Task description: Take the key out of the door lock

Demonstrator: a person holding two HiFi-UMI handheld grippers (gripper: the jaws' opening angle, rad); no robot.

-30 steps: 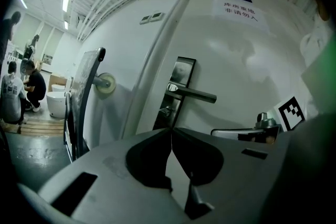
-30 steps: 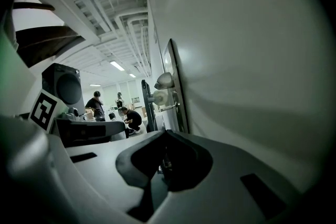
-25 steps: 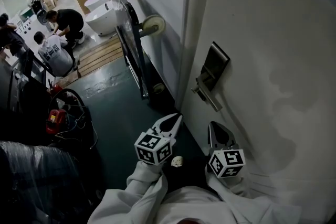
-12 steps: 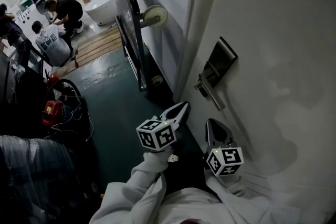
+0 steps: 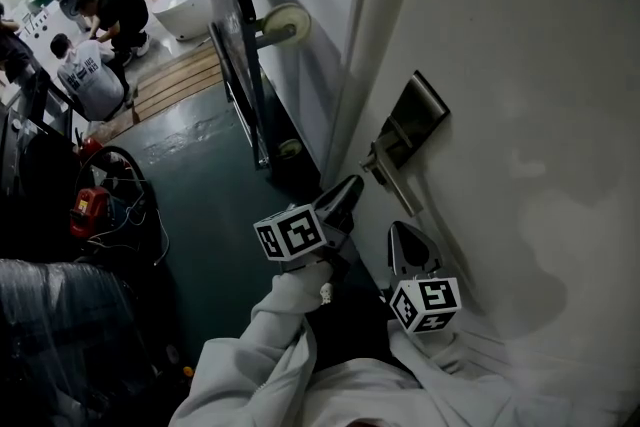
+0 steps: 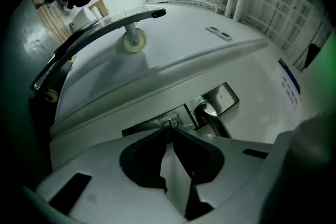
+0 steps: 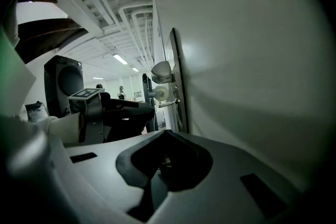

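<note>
Two tools, both pinched narrow, empty. L tool (image 5: 348,190) has crept up to just below door handle (image 5: 392,183) in last sec; R tool (image 5: 406,235) lower down. Key (image 6: 170,124), prob. the small round bit beside handle, not gripped yet.

Left tongs (image 5: 348,190) held higher, jaws together, right tongs (image 5: 408,240) lower, jaws together

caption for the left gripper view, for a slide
Left gripper, jaws together, tips at the lock plate beside the handle
</note>
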